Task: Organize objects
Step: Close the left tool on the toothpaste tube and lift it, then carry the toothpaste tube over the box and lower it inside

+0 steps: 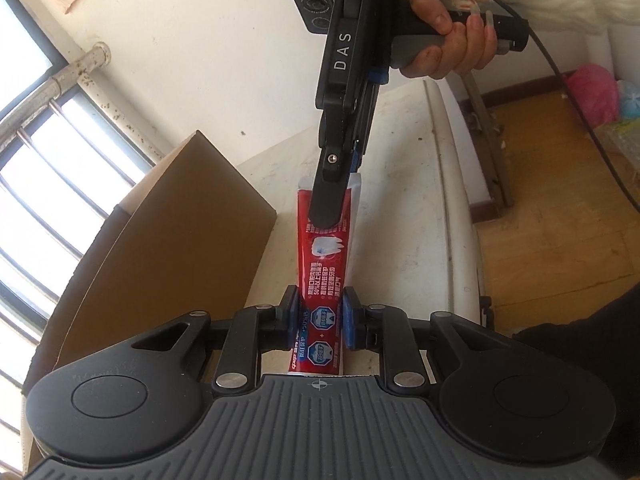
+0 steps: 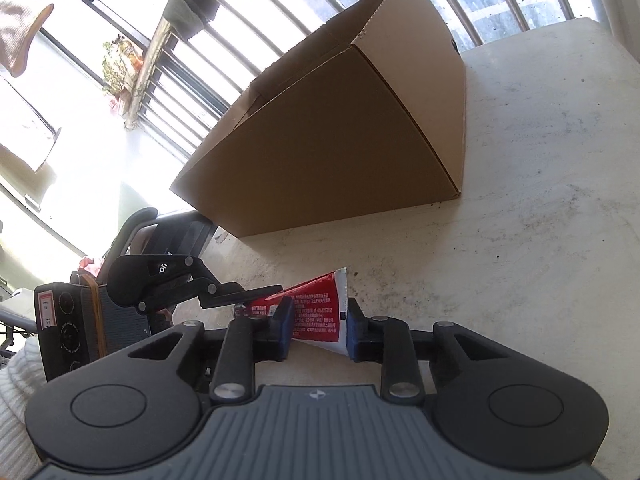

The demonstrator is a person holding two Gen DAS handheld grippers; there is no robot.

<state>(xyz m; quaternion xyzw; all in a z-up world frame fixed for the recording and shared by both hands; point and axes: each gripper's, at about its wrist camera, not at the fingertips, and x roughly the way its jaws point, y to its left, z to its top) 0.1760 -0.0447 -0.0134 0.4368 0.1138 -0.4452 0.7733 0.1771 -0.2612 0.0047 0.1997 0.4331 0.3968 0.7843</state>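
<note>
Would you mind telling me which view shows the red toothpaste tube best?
The left wrist view: the red toothpaste tube runs lengthwise, its printed face visible, gripped by both claws. The right wrist view shows only its crimped end.

Toothpaste tube (image 1: pixel 325 264), both tongs (image 1: pixel 320 316) clamped

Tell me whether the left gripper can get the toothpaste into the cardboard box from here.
Probably yes. The left gripper grips the toothpaste tube, and the cardboard box sits close beside it, but the right gripper also grips the tube and must release.
</note>
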